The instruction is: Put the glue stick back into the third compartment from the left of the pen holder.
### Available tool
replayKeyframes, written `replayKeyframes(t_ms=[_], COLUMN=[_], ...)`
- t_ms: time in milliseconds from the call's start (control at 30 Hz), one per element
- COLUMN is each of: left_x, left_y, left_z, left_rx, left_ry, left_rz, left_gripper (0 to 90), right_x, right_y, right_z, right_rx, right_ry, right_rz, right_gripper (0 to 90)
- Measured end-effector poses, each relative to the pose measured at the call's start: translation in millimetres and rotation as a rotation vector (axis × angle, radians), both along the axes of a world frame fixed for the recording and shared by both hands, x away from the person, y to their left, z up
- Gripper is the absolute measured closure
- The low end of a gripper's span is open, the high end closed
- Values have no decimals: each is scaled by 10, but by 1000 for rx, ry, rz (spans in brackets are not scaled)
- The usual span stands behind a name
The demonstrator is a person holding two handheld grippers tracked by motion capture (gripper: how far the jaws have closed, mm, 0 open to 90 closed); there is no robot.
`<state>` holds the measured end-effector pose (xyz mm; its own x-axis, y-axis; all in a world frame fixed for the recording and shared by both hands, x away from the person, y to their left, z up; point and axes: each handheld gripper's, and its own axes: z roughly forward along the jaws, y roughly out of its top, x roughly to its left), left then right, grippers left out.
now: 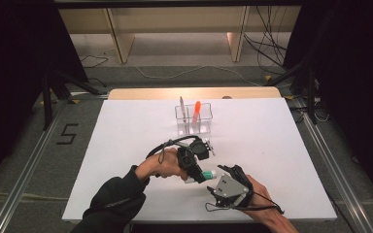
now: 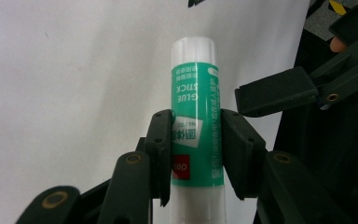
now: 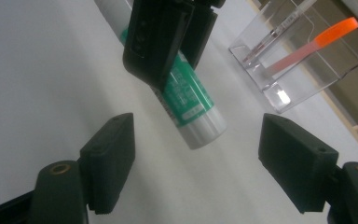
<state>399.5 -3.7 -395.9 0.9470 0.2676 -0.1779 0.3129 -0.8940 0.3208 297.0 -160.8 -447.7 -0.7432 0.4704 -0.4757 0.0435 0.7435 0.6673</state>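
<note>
The left claw (image 2: 196,149) is clamping a glue stick (image 2: 196,116) near the surface's (image 1: 126,145) front edge; the right claw (image 3: 196,163) is gaping empty beside its cap, a clear holder (image 1: 193,119) standing behind.

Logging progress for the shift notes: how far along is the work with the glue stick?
Done: the left gripper is shut on the glue stick, lifted off the white table. In hand: the right gripper faces its white end, fingers apart, not touching. Left: grasping that end; the cap looks still on.

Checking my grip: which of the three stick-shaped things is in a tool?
The green glue stick, clamped in the left tool; the orange one and the grey one stand in the clear holder.
</note>
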Motion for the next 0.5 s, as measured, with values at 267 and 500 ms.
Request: replayKeyframes(t_ms=[267,500], left_x=[-11,-24], left_y=[-14,-45], left_z=[7,10], left_rx=[0,1], left_ry=[4,10], left_rz=[-4,-9], left_gripper=[653,654], right_x=[-39,-79], right_y=[66,110], right_z=[-43,-59], right_rx=[-58,-117], right_ry=[-63,-119], right_rz=[14,33], right_gripper=[324,375])
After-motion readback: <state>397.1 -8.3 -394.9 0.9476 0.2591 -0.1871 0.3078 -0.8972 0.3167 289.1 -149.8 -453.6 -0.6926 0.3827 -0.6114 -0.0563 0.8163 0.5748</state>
